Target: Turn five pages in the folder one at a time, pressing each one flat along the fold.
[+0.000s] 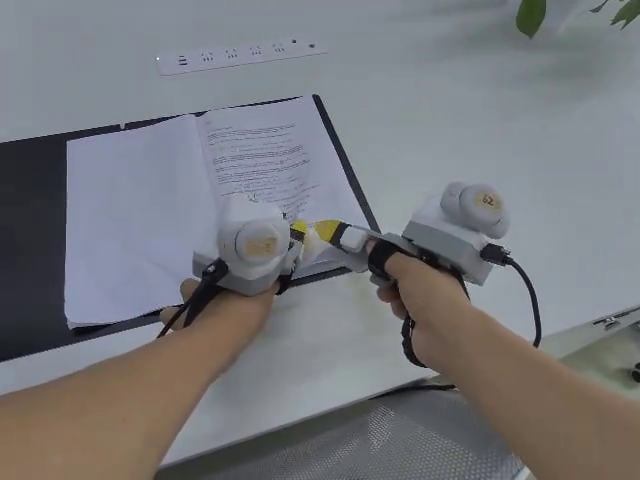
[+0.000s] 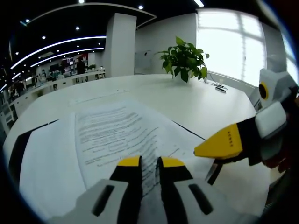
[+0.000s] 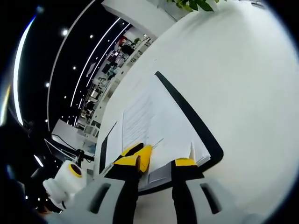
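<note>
The black folder (image 1: 340, 150) lies open on the white table, with a blank sheet (image 1: 130, 210) on its left and a printed page (image 1: 260, 150) on its right. My left gripper (image 1: 290, 240) rests low on the printed page (image 2: 112, 130) near its front edge. Its tips (image 2: 149, 164) are drawn close with only a thin slit and hold nothing. My right gripper (image 1: 325, 237) comes in from the right at the page's near right corner. It is open (image 3: 161, 164), with the slightly lifted page corner (image 3: 191, 150) between the jaws. Its yellow fingertip (image 2: 224, 142) also appears in the left gripper view.
A white power strip (image 1: 240, 55) lies at the back of the table (image 1: 450, 100). A potted plant (image 2: 184, 58) stands at the far right. The right gripper's black cable (image 1: 525, 290) trails toward the table's front edge. The white body of the left gripper (image 3: 65, 179) sits to the left.
</note>
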Tool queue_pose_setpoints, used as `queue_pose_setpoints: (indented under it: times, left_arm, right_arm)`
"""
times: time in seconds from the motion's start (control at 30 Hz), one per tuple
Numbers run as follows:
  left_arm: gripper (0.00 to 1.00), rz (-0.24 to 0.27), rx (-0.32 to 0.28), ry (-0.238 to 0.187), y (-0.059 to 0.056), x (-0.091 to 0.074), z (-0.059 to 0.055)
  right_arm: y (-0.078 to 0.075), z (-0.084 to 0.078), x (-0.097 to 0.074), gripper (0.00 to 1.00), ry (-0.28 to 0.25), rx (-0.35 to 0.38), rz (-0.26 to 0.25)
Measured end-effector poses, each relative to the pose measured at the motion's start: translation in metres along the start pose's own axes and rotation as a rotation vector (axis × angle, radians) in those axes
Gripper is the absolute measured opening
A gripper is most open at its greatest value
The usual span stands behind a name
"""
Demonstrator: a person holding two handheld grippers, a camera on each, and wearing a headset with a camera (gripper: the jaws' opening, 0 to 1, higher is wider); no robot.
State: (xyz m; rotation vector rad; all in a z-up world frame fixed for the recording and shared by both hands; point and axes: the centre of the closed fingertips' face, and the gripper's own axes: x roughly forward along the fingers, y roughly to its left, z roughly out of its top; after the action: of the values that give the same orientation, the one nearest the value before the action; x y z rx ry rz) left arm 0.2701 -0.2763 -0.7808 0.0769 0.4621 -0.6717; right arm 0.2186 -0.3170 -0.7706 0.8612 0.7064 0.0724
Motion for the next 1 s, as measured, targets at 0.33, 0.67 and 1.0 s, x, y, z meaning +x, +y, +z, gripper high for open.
queue_pose_setpoints:
  times: [0.33,0.67,1.0]
  left_arm:
    - [0.13,0.002,-0.003,0.010,0.000,0.000,0.001]
    - [0.17,0.005,-0.018,0.054,0.006,-0.012,0.002]
    - [0.21,0.027,0.016,0.004,0.026,-0.054,0.029]
  right_arm:
    - [-0.016,0.005,0.000,0.00,-0.053,0.025,-0.063]
    - [-0.001,0.015,-0.009,0.00,-0.093,0.030,-0.020]
    - [0.038,0.020,-0.024,0.00,-0.133,-0.015,0.060]
